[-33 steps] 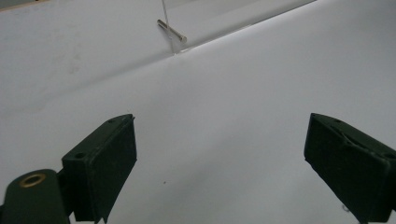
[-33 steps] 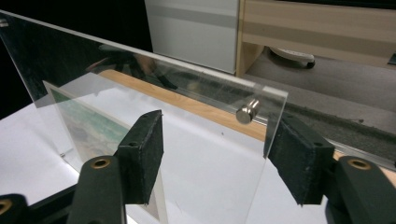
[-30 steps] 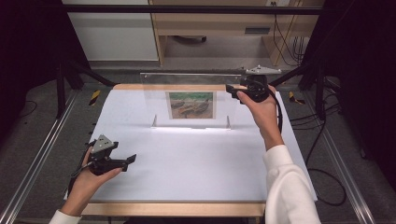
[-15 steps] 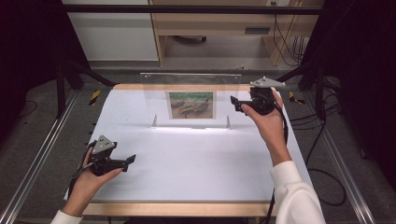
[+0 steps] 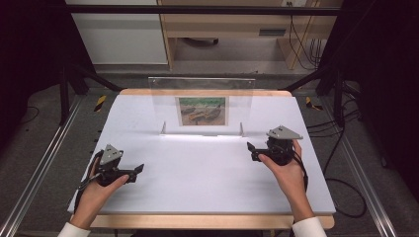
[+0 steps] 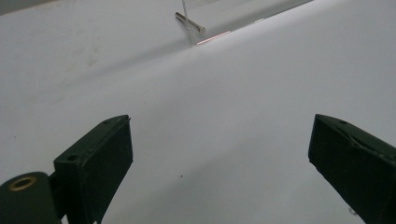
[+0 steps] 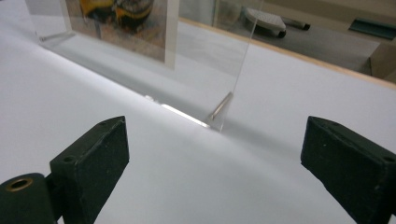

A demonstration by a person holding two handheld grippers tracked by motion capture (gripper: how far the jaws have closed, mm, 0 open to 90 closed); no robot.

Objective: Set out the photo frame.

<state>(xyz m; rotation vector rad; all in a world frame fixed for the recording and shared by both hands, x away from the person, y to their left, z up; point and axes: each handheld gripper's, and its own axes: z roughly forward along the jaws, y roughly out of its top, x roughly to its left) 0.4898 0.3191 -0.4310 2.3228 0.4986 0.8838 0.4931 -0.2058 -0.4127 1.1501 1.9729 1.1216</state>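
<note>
White sheeting is covering the tabletop [image 5: 197, 182] from edge to edge. Near the far edge, at its middle, a clear acrylic photo frame [image 5: 202, 106] is standing upright on two small feet, holding a picture [image 5: 203, 110]. Toward the right edge, the right tool [image 5: 253, 151] is resting low, its jaws having just been opening, now spread with nothing between them. Close to the near-left corner, the left tool [image 5: 138, 171] is sitting spread and empty.
</note>
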